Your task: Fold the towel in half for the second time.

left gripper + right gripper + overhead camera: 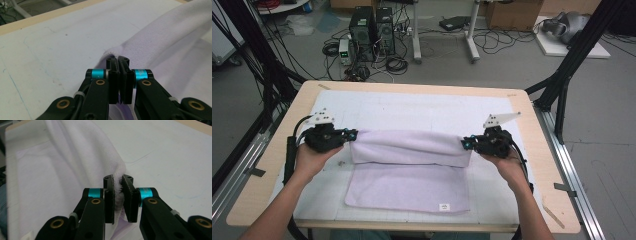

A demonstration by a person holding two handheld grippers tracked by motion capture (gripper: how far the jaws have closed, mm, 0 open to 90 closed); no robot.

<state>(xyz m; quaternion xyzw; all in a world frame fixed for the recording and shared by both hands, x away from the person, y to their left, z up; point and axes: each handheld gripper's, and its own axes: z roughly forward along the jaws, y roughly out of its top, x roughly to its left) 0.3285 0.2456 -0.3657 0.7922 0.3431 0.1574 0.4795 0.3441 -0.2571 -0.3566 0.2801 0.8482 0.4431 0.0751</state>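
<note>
A pale lilac towel (412, 170) lies on the white mat, its far edge lifted and hanging between my two grippers. In the high view my left gripper (353, 134) holds the towel's left corner and my right gripper (465, 143) holds the right corner. Seen from the left gripper view, the jaws (119, 62) are pressed together on a thin fold of towel (160, 40). The right gripper view has its jaws (118, 182) clamped on a thicker bunch of towel (75, 165). A small white label (444, 206) sits near the towel's front right corner.
A white mat (412, 107) covers the wooden table (532, 107). Black frame posts (579, 45) stand at both sides. Computer towers (371, 30), cables and cardboard boxes are on the floor beyond the table's far edge.
</note>
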